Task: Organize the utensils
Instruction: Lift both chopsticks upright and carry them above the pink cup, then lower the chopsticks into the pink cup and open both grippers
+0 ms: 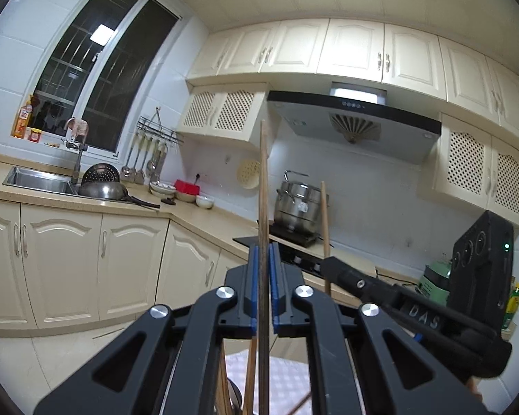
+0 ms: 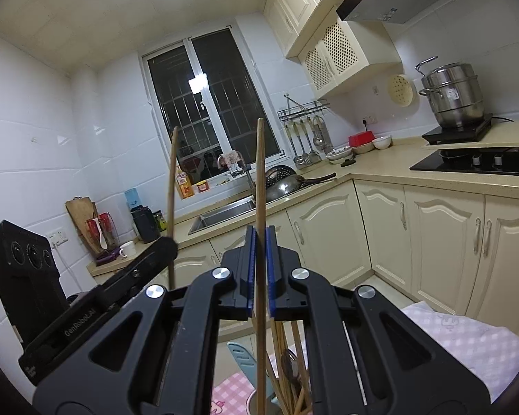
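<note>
With the left gripper (image 1: pixel 263 266) and right gripper (image 2: pixel 259 252) each clamped on one upright wooden chopstick (image 1: pixel 263 180) (image 2: pixel 260 180), we keep both sticks vertical while lowering them into the utensil holder (image 2: pixel 256 403) just below the jaws.

Two long wooden chopsticks (image 1: pixel 263 186) (image 2: pixel 260 186) stand upright, one pinched in each claw, above a cup of utensils (image 2: pixel 287 380).

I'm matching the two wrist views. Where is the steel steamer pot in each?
Left wrist: steamer pot sits right of centre, just right of the gripped chopstick.
Right wrist: steamer pot sits at the upper right, on a black cooker.
Shared landmark: the window.
</note>
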